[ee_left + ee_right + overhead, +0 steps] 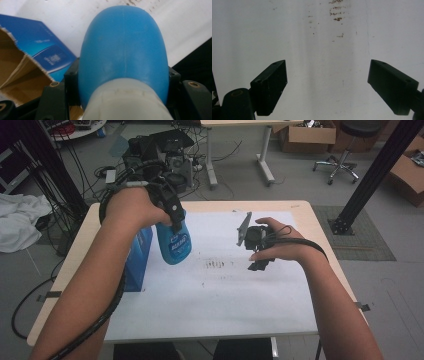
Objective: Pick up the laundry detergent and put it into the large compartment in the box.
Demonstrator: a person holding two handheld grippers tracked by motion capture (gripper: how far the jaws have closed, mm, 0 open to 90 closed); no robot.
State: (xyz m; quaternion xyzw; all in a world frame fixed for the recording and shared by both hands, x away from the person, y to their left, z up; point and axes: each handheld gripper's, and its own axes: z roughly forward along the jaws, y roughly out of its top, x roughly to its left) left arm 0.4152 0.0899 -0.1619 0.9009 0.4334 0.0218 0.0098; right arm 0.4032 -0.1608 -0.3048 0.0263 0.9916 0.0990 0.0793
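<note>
Left tool (172, 215) pinched blue spray bottle (174, 242), held off the surface (300, 210).
Bottle hung at about 10 o'clock over the white sheet (210, 300), body down, jaws clamped at its neck beside the white collar (125, 100); blue carton (139, 257) stood just at its 9 o'clock. Right tool (257, 252) sat at 2 o'clock, jaws spread wide, nothing between them, brown smudges (216, 265) between the two tools.
</note>
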